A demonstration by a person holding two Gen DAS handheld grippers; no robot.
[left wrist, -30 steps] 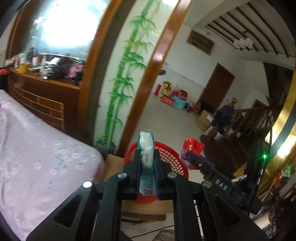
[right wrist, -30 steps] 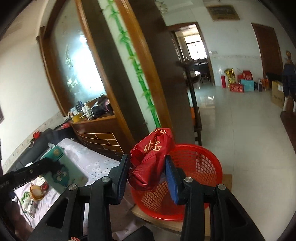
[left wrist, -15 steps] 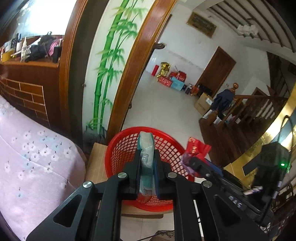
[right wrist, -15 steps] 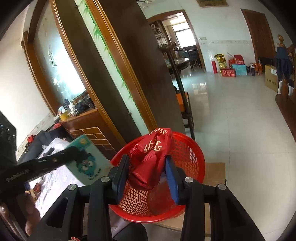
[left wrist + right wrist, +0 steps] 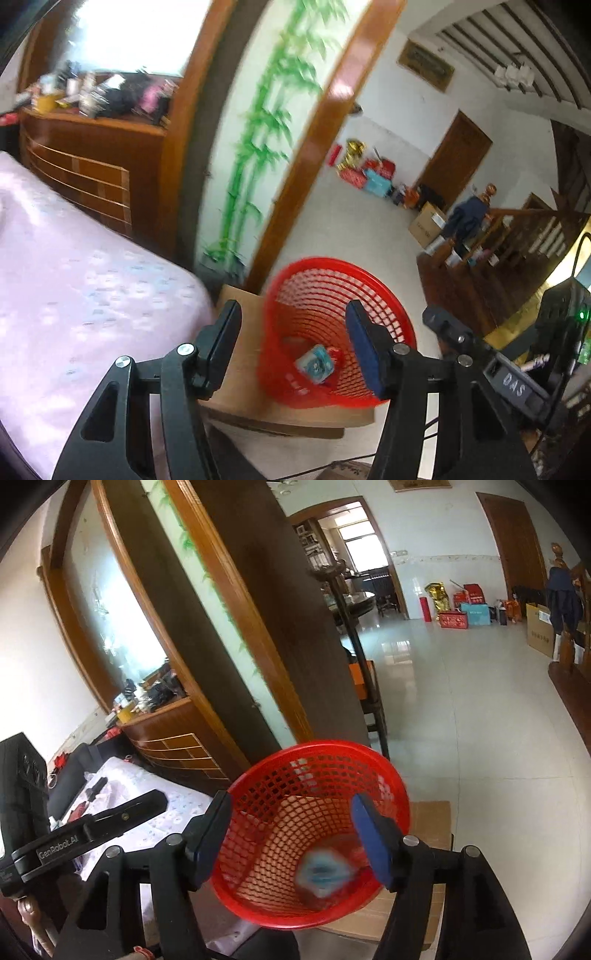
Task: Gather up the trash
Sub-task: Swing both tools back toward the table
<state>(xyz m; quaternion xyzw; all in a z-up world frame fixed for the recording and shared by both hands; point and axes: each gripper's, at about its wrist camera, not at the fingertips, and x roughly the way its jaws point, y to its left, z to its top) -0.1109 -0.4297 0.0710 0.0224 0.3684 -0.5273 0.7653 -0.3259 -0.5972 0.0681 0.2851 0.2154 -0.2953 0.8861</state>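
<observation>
Left wrist view: the left gripper (image 5: 291,339) hangs over a red mesh basket (image 5: 369,280) with its jaws spread and nothing between them; they have just been opening. Down in the basket lies a teal and white packet (image 5: 315,363), tilted, with a red wrapper (image 5: 338,356) touching it on its right. The basket stands on a cardboard box (image 5: 247,369), just beside the corner of a pink flowered bedspread (image 5: 74,295) on the left. Beyond them rises a glass panel painted with green bamboo (image 5: 266,140) in a brown wooden frame, and far off are a pale tiled floor (image 5: 340,229) and a brown door (image 5: 456,155). At the right edge the right gripper (image 5: 439,325) reaches in from the side, only partly seen.

In the right wrist view, the right gripper (image 5: 291,834) is also over the basket (image 5: 266,775), jaws apart and empty, and they too have just been opening. Packet (image 5: 321,873) and red wrapper (image 5: 351,853) show as a blur at the bottom of the basket, near the right finger. The left gripper's black arm (image 5: 110,823) crosses the left side above the bedspread (image 5: 173,808). The box (image 5: 432,819) shows to the right of the basket.
</observation>
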